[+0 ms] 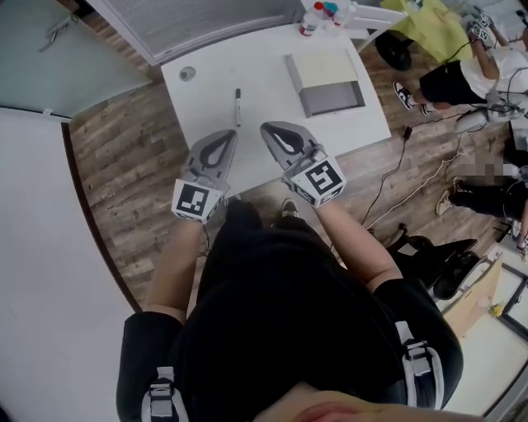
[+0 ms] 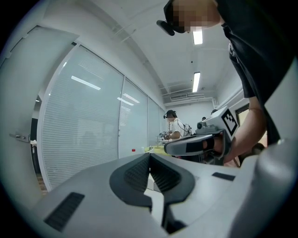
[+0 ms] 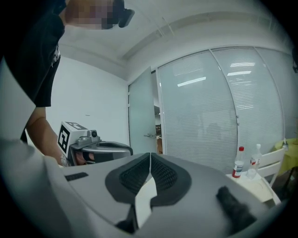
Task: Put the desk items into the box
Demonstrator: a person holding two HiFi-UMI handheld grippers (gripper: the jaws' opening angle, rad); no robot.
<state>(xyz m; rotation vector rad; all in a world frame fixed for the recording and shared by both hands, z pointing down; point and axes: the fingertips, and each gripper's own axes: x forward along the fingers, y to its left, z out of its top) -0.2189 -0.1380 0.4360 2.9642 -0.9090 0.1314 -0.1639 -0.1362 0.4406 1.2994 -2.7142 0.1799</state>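
In the head view a white table [image 1: 264,148] carries a black pen [image 1: 238,105], a small round grey item [image 1: 187,73] and a cream and grey box [image 1: 326,82] toward its far right. Both grippers hover over the table's near edge, side by side and pointing away from me. The left gripper [image 1: 223,134] has its jaws closed tip to tip with nothing in them [image 2: 150,155]. The right gripper [image 1: 268,128] is also shut and empty [image 3: 150,155]. The pen lies just beyond and between the two tips.
Small bottles [image 1: 312,18] stand at the table's far edge, one also in the right gripper view [image 3: 239,163]. A glass wall with blinds [image 1: 198,21] runs behind the table. Cables [image 1: 412,177], a black office chair [image 1: 437,255] and seated people [image 1: 462,74] fill the floor to the right.
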